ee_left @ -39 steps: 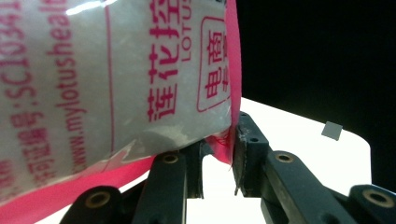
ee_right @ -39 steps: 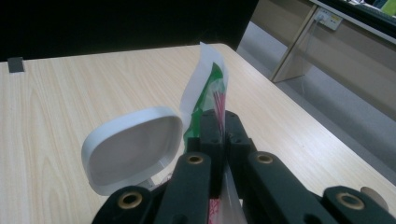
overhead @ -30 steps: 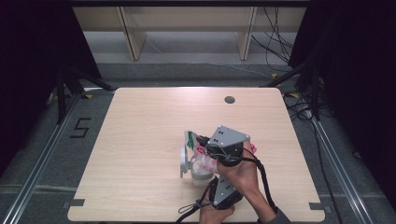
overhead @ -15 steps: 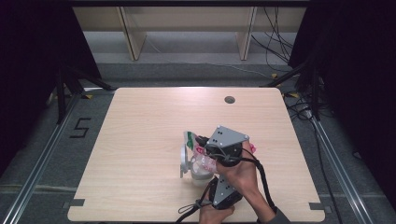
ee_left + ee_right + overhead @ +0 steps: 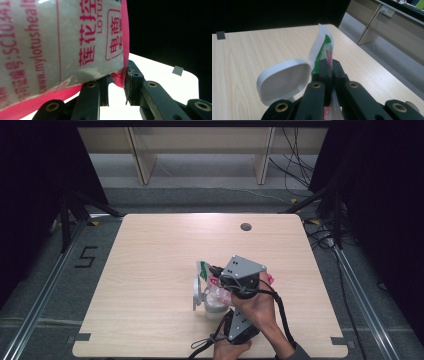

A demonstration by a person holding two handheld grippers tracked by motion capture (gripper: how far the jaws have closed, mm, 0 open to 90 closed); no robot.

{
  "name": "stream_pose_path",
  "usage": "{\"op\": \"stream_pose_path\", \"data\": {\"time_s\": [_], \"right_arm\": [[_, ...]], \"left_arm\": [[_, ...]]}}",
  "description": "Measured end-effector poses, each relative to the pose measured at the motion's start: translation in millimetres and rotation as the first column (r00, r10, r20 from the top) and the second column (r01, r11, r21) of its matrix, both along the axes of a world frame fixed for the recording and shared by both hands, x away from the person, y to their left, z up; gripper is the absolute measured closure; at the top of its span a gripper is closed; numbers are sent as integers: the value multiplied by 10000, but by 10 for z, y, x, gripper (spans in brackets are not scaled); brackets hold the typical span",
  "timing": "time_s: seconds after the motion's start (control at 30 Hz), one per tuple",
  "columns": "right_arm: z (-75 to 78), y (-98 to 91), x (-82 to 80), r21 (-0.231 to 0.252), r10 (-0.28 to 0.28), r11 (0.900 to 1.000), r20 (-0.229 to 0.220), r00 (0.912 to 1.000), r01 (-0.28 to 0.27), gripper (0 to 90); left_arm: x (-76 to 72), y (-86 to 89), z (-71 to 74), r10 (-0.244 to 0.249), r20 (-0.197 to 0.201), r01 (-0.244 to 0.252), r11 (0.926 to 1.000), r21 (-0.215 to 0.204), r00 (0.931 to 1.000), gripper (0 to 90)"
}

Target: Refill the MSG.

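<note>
A clear plastic bag of white grains, printed in pink and green, is held over a white tub with its flip lid open to the left. My right gripper, under the grey plate, is shut on the bag's green-and-white top edge, and the lid stands just to its left. My left gripper comes in from the near side. In the left gripper view the bag looms close, and its pink lower corner sits between that gripper's jaws, against the right one.
The wooden table has a round cable hole at the back right. Beyond its far edge stands a shelf unit, with cables on the floor. Dark stands flank the table on both sides.
</note>
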State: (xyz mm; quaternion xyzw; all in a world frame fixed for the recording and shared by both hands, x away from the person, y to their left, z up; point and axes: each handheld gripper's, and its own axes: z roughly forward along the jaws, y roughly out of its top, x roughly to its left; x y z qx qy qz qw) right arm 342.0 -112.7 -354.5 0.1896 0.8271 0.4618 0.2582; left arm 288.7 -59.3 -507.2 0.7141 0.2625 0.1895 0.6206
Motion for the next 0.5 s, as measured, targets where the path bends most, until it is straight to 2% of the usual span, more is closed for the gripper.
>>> {"op": "stream_pose_path", "data": {"time_s": [0.3, 0.37, 0.5], "right_arm": [[-6, 8, -2, 28, -37, 10000, -147, 9999, 37, 898], [-11, 12, 1, 2, -11, 10000, -165, 9999, 11, 898], [2, 11, -4, 31, 34, 10000, -62, 10000, -33, 898]], "left_arm": [[11, -3, -1, -27, 55, 27, 10000, -5, 10000, 752], [4, -1, 0, 26, -37, -26, 10000, 1, 10000, 752], [4, 1, 3, -3, -18, 3, 10000, -13, 10000, 752]]}}
